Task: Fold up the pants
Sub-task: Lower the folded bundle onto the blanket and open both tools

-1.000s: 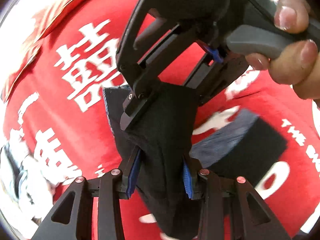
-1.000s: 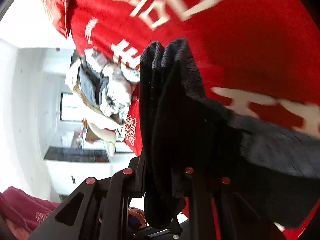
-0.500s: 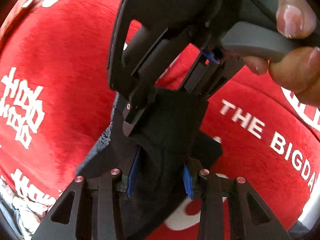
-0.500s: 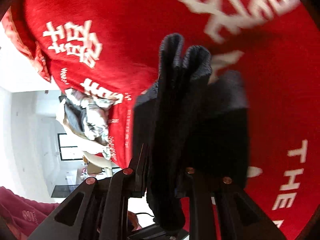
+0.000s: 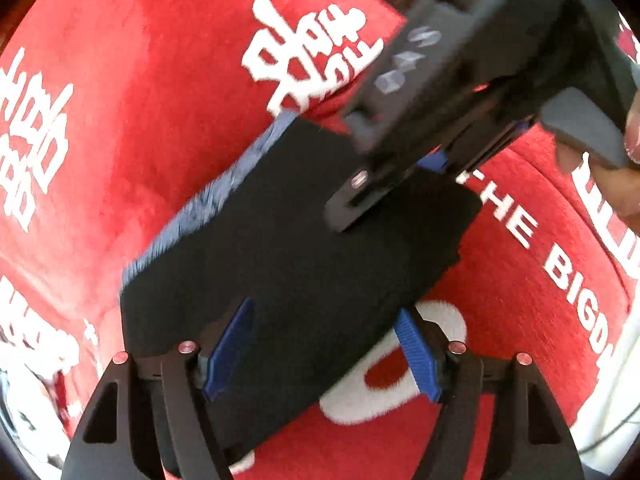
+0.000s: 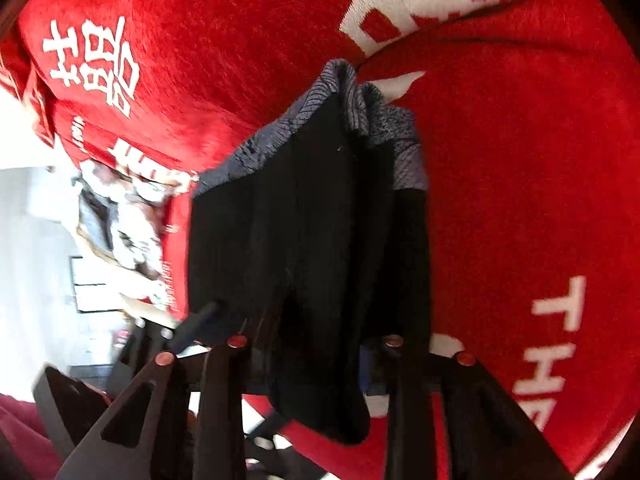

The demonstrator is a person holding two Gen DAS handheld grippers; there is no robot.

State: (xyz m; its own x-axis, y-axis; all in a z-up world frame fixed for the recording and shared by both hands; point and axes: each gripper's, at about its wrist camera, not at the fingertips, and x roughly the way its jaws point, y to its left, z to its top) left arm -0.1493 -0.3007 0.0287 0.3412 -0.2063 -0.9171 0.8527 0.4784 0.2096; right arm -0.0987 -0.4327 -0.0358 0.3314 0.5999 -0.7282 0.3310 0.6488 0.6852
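The dark pants [image 5: 288, 240] lie as a folded flat stack on the red blanket [image 5: 160, 80]. My left gripper [image 5: 324, 344] has its blue pads spread wide, with the pants' near edge between them. The right gripper's body shows in the left wrist view [image 5: 440, 92], over the far edge of the pants. In the right wrist view the pants [image 6: 312, 220] hang bunched between the fingers of my right gripper [image 6: 316, 344], which look spread apart. The pants' grey inner band [image 6: 344, 92] shows at the top.
The red blanket [image 6: 520, 160] with white characters and letters covers the surface. A crumpled pile of pale clothes [image 6: 124, 216] lies at the blanket's edge, with a white room beyond. A maroon cloth [image 6: 20, 432] shows at the lower left.
The left gripper's pads have spread apart from their grip on the pants. The pants went from a hanging bunch to a flat stack on the blanket. The right gripper's fingers have widened.
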